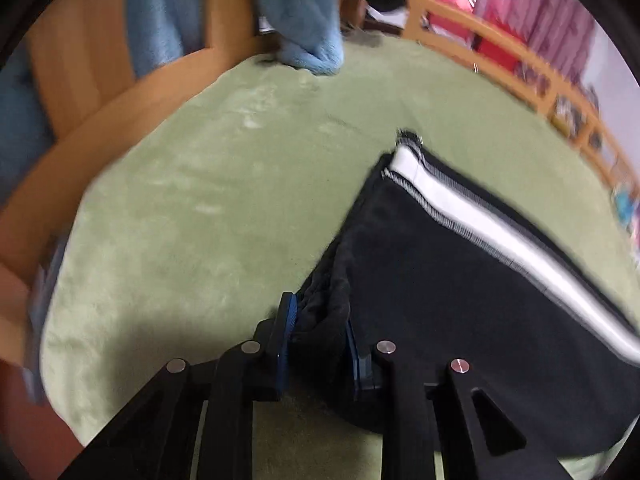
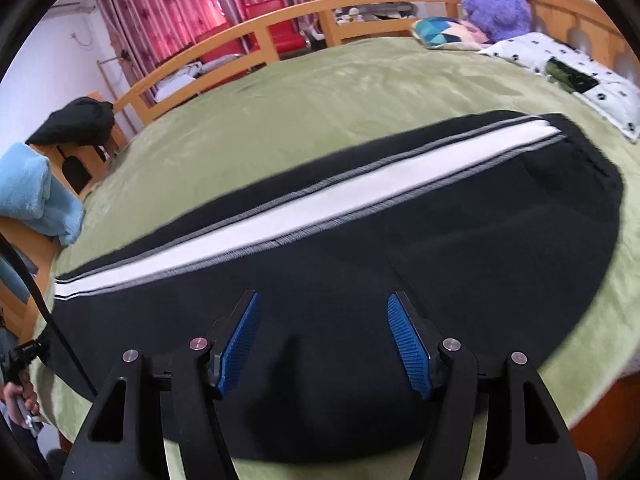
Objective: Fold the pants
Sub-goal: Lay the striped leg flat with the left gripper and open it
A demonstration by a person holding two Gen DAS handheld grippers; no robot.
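Left tool [image 1: 320, 332] clamped on pants [image 1: 460, 280]

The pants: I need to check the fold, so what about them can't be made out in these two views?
- Left wrist view: the pants run off the right and bottom edges; the left tongs, shut on a bunched corner, cover the fabric there.
- Right wrist view: the near edge is hidden behind the open right tongs.
- Both views: motion blur smears the white stripe; the layers underneath are unseen.
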